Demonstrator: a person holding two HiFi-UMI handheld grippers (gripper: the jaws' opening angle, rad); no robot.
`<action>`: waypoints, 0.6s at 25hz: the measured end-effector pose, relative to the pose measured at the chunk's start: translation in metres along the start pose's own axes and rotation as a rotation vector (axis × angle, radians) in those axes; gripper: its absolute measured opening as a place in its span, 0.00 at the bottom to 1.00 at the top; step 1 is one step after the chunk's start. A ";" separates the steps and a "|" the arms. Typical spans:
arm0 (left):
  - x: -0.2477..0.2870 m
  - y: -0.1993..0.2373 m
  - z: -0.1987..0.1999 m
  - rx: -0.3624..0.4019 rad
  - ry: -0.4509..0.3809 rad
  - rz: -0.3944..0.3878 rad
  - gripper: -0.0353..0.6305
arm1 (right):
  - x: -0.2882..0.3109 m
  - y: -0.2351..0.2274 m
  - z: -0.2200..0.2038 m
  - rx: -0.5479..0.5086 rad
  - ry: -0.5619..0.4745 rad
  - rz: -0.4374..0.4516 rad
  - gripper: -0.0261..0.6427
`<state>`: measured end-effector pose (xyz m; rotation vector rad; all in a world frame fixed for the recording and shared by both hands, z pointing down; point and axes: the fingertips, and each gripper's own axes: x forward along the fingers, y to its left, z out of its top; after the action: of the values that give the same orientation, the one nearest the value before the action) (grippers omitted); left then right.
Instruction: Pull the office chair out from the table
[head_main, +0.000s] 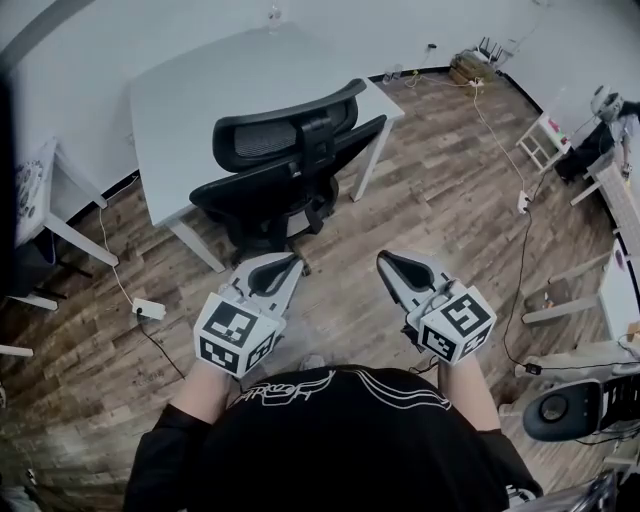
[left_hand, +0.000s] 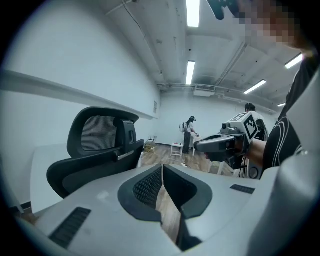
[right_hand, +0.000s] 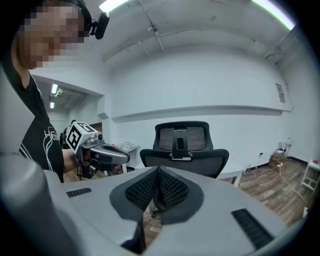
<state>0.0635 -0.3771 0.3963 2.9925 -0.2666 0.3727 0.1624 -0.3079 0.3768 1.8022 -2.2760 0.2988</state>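
A black mesh-backed office chair stands at the near edge of a white table, its backrest turned toward me. My left gripper and right gripper hover side by side over the wood floor, a short way in front of the chair and not touching it. Both are shut with nothing between the jaws. In the left gripper view the left gripper has the chair to its left and the right gripper to its right. The right gripper points straight at the chair.
A white power adapter and cables lie on the floor at the left. More cables run along the right side. A small white stool and other furniture line the right. A person stands far off in the room.
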 end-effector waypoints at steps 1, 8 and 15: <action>-0.001 0.005 0.001 0.008 0.002 0.016 0.06 | 0.002 -0.004 0.001 -0.023 0.010 -0.007 0.09; -0.001 0.046 -0.003 0.030 0.036 0.166 0.06 | 0.024 -0.042 0.009 -0.179 0.055 -0.016 0.09; 0.011 0.090 0.009 0.040 0.065 0.363 0.07 | 0.069 -0.099 0.020 -0.239 0.104 0.045 0.10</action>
<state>0.0589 -0.4675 0.3989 2.9567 -0.8085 0.5121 0.2425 -0.4005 0.3808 1.5820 -2.1794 0.1184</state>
